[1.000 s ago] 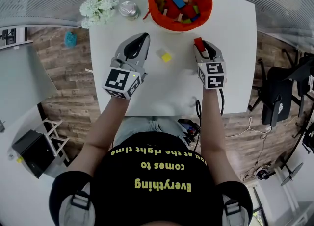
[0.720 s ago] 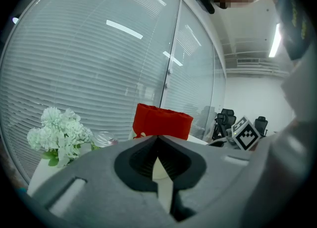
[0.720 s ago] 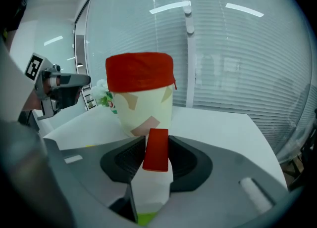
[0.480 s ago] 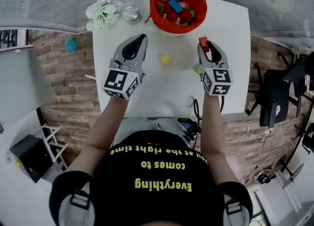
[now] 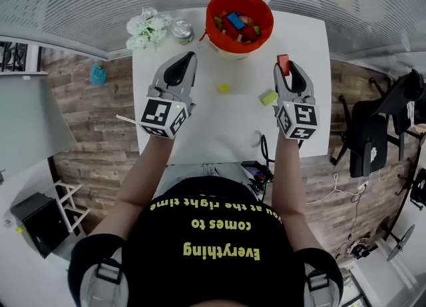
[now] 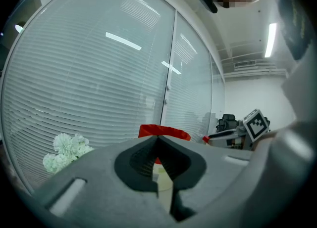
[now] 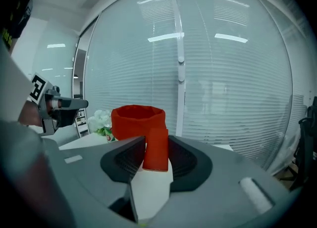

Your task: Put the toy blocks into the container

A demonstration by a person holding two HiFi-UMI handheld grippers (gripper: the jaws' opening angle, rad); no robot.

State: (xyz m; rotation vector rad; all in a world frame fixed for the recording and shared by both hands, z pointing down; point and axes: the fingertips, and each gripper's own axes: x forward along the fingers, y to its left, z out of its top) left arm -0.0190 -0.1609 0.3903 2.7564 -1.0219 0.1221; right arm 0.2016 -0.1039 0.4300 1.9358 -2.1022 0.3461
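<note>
Since a second ago the right hand-held gripper [image 5: 285, 67] has drifted right and seemingly upward with the red block [image 5: 283, 63], uncovering a green block [image 5: 269, 98] it had hidden, while the left one has barely shifted. The white bench [image 5: 200, 132] carries everything. At its far edge sits the red container [image 5: 211, 29], already holding a heap of mixed blocks, and it stands straight ahead in the right gripper view [image 7: 137, 120], so the carry looks aimed at it. The right hand-held gripper [image 7: 156, 151] is clamped on the red block [image 7: 156, 147], which stands upright between the pads with its top poking past the tips, probably so it can drop cleanly once it is over the rim. The left hand-held gripper [image 5: 189, 57] hangs level with it across the bench, tips together with nothing between them [image 6: 158, 138], apparently waiting its turn. White flowers [image 5: 148, 27] and a can [image 5: 182, 31] sit just left of the container, out of the working path. A yellow block [image 5: 224, 88] lies loose between the two grippers, well apart from the green one, so both are left to collect. The shirt, upside-down in the head view, reads "Everything comes to you at the right time"; the can's label is too small to read.
</note>
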